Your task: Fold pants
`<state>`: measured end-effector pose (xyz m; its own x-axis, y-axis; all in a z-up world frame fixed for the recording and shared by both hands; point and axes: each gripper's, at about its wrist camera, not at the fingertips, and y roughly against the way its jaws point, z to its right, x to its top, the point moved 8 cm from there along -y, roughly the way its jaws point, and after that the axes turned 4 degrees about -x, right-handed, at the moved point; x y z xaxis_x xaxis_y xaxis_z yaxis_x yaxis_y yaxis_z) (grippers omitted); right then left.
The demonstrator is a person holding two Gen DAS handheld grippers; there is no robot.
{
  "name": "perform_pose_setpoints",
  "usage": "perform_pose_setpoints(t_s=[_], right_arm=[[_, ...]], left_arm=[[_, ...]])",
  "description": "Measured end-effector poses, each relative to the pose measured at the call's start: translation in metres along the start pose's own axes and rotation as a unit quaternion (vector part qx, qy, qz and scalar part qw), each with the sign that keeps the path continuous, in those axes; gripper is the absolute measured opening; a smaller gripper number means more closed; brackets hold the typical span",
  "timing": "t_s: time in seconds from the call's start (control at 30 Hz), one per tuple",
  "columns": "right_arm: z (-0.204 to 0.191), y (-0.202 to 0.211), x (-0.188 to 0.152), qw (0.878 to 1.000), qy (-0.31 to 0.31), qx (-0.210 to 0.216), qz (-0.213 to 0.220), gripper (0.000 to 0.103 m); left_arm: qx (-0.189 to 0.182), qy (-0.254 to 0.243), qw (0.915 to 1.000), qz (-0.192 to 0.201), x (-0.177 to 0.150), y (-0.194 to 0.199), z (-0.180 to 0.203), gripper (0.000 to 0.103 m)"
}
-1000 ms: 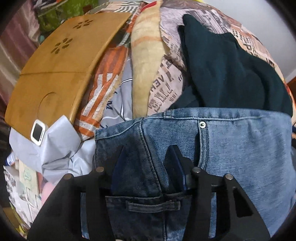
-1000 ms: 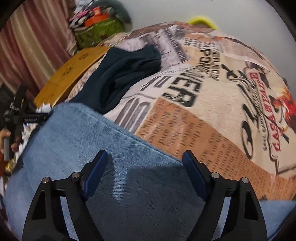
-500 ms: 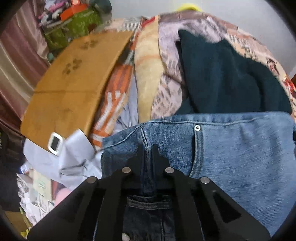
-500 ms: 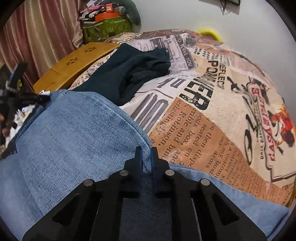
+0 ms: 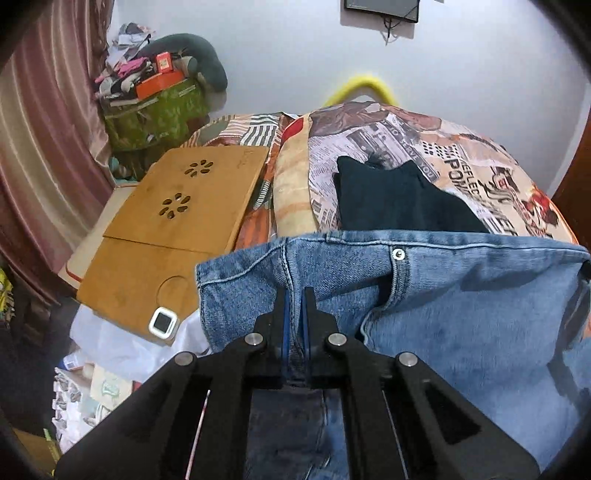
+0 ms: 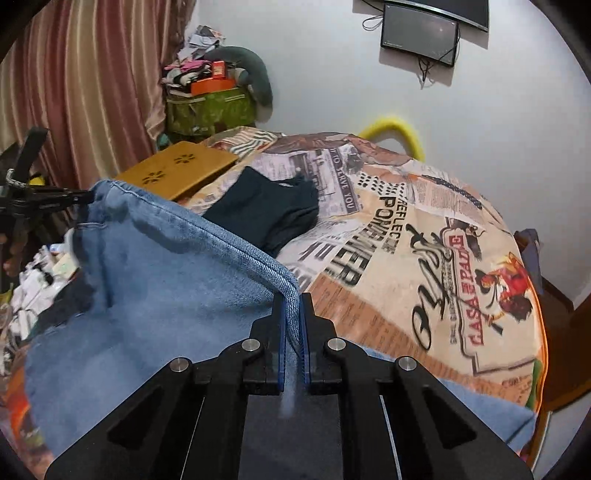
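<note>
The blue denim pants (image 5: 461, 306) hang lifted above the printed bedspread (image 6: 424, 236). My left gripper (image 5: 294, 295) is shut on the pants near a side seam below the folded top edge with a rivet. My right gripper (image 6: 293, 301) is shut on the other end of that folded edge (image 6: 221, 236), which stretches from it toward the left gripper (image 6: 44, 195), seen far left. The lower pants hang hidden below both grippers.
A dark folded garment (image 5: 399, 199) lies on the bed behind the pants. A wooden lap tray (image 5: 173, 221) rests at the bed's left side, with white clutter (image 5: 110, 347) below it. Curtains (image 6: 92, 81), a green box (image 6: 210, 107) and a wall screen (image 6: 421, 33) stand behind.
Both grippers closed on the pants, from open a second ago, and then lifted them up off the bed, so the room wall came into view.
</note>
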<state>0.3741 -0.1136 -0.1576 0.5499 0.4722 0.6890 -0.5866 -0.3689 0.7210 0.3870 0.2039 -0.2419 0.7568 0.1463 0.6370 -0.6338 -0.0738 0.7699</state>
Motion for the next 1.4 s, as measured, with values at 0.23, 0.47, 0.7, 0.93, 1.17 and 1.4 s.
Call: perform_pose_setpoints(t_s=[0.23,0.47,0.7,0.93,1.17,1.4], right_arm=[[-0.038,0.049,-0.026,1.0,0.011,0.019,0.007,0.005],[-0.072,0.07,-0.067,0.999,0.015,0.031,-0.007,0.005],[-0.094,0.072,-0.108,0.999,0.001,0.037,-0.029,0.005],[-0.103,0.065,-0.137,0.998,-0.022,0.043,-0.048,0.006],[-0.101,0.08,-0.139,0.997,-0.031,0.06,-0.045,0.011],[-0.071,0.111,-0.124,0.997,-0.06,0.055,-0.011,0.014]], left_arm=[[-0.014,0.019,0.9997,0.005,-0.04,0.041,-0.012,0.005],[-0.027,0.018,0.9994,-0.011,-0.086,0.071,-0.02,0.005],[-0.034,0.02,0.9983,-0.044,-0.142,0.074,-0.022,0.005],[-0.053,0.042,0.993,-0.097,-0.198,0.056,-0.022,0.005],[-0.021,0.012,0.994,-0.107,-0.221,0.067,-0.018,0.005],[-0.013,0.0,0.9979,-0.063,-0.192,0.105,-0.015,0.008]])
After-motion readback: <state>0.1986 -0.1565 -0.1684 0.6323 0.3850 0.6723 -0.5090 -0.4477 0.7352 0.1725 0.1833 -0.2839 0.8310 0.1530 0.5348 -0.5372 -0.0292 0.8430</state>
